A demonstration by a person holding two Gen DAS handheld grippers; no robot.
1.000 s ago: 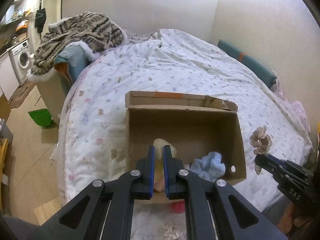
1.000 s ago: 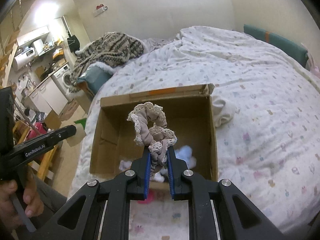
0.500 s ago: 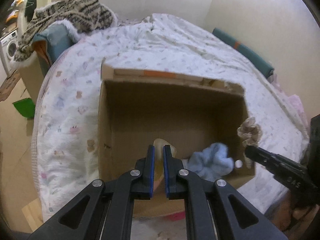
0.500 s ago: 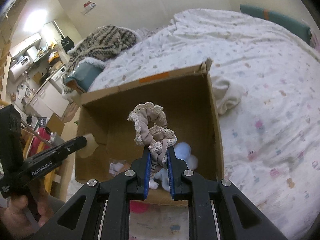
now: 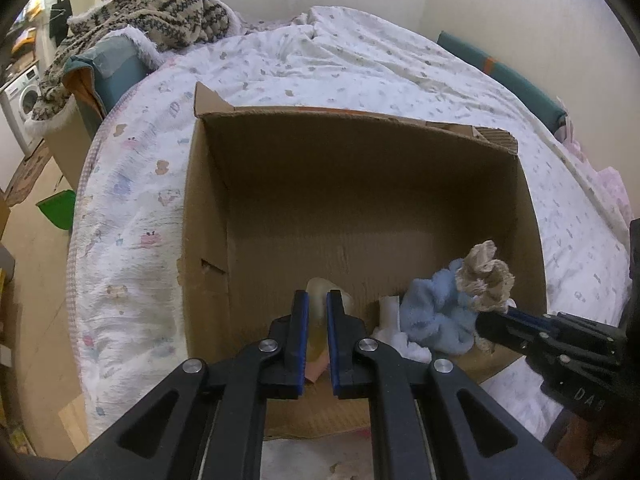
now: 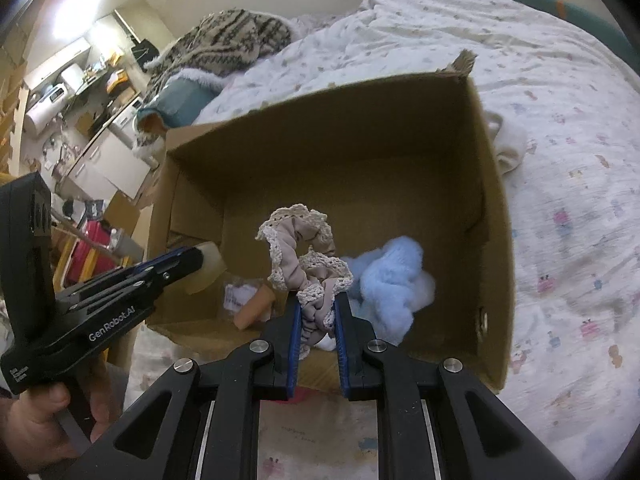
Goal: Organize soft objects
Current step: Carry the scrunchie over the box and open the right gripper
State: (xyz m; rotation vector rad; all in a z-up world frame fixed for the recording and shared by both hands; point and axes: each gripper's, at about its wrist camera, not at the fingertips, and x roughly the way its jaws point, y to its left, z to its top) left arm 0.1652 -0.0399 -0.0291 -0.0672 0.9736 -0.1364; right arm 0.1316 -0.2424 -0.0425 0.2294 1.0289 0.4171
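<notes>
Cardboard forms the open box (image 5: 360,184) that rests on the patterned bedspread (image 5: 132,208), and both held items are poised over its interior. On the left, a pale yellowish soft piece (image 5: 318,296) is pinched between the narrow jaws of the left gripper (image 5: 317,312), low above the box floor. Further right, a fluffy light-blue item (image 6: 390,276) already lies inside. The right gripper (image 6: 316,312) is clamped on a beige lace-trimmed scrunchie (image 6: 304,256), which is held over the blue item. The depositing step appears to be in hand; next, both jaws would need to be opened so that each piece drops inside the walls.
</notes>
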